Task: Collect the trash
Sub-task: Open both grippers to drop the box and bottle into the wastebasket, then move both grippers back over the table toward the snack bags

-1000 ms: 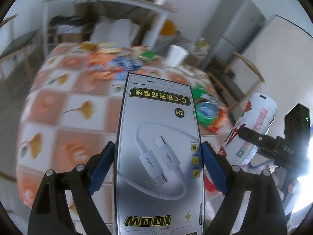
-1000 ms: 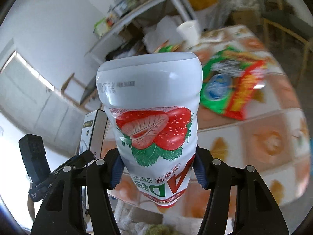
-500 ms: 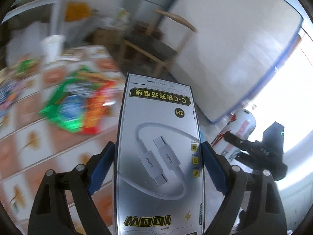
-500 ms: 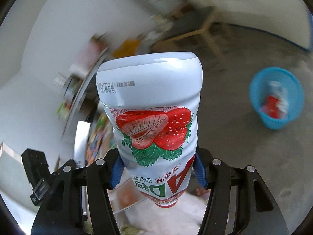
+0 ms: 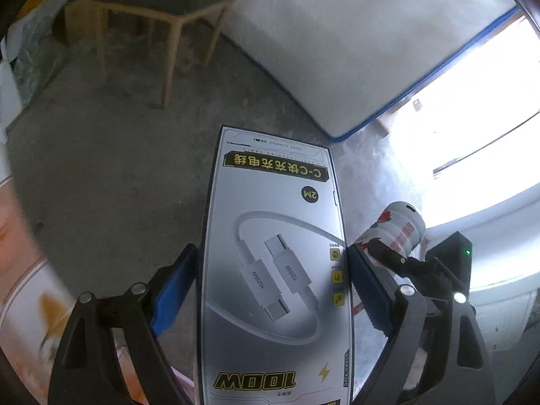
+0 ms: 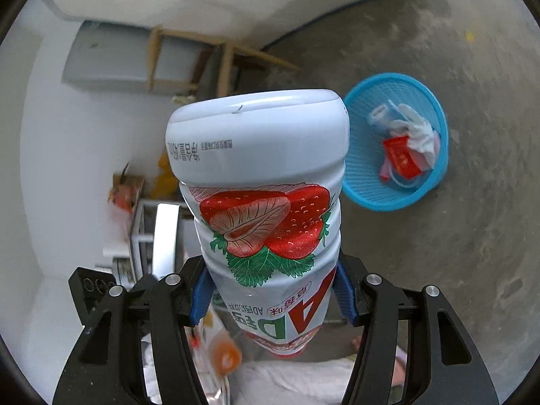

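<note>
The left hand-held gripper [image 5: 270, 290] is holding a flat grey cable box [image 5: 275, 270] w/ its blue pads [image 5: 172, 295] pressing on the two long sides. The box is showing a white cable pic & yellow "100W" letters, and it is pointing away from the camera, over the grey floor [image 5: 111, 168].

The right hand-held gripper [image 6: 271, 292] is squeezing a white drink bottle [image 6: 263, 202] w/ red strawberries on it. Its blue pads [image 6: 200, 295] are gripping the narrow lower part, and the fat end is sticking up toward the top of the pic. In the left view the same bottle is showing just beside the box, on the right.

A blue basket [image 6: 361, 168] is sitting on the floor, to the right of the bottle in the right view. Inside it are a red packet [image 6: 403, 160], some white crumpled stuff [image 6: 420, 131] & a small pale bottle [image 6: 383, 116].

A wooden chair [image 5: 158, 10] is standing on the floor farther back. Behind it a big white board w/ a blue edge [image 5: 354, 44] is leaning. A bit of the bench w/ an orange leaf cloth [image 5: 23, 283] is peeking in at the left edge, blurry.
</note>
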`<action>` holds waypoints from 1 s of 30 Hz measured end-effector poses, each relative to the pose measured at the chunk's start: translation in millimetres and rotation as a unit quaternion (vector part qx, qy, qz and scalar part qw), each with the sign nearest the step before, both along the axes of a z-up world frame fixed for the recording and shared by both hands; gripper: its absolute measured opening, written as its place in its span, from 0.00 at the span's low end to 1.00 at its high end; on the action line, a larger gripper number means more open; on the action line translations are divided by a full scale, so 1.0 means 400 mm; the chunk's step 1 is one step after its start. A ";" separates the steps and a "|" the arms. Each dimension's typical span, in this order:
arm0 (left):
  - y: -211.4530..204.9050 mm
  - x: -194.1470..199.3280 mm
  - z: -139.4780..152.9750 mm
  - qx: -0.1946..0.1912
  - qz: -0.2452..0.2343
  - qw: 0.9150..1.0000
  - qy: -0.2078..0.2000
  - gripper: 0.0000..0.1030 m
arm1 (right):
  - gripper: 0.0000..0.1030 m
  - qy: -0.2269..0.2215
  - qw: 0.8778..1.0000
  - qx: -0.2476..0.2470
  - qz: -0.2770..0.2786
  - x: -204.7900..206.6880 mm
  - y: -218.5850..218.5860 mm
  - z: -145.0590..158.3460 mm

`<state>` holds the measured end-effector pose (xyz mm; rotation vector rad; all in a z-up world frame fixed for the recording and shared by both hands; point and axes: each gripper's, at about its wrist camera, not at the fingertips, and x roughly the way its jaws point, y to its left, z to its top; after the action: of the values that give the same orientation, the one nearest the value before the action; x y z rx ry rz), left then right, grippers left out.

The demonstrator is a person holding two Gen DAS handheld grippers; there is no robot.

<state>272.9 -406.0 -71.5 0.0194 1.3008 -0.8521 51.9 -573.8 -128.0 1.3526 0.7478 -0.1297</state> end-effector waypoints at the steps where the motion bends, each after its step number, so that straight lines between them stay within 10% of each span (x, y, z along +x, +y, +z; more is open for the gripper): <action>1: -0.044 0.017 -0.023 0.006 -0.003 1.000 0.006 0.83 | 0.54 0.004 1.000 0.012 -0.008 0.014 -0.023 -0.028; 16: -0.293 0.093 -0.196 -0.009 -0.016 0.997 0.069 0.87 | 0.75 0.104 0.981 0.131 -0.100 0.088 -0.175 -0.421; 30: -0.138 0.026 0.011 -0.099 -0.019 0.995 -0.016 0.87 | 0.74 0.088 0.987 0.056 -0.120 -0.014 -0.190 -0.369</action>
<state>283.3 -461.1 -67.0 -0.0985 1.1841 -1.0067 46.4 -649.7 -275.4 1.5509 0.7451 -0.4075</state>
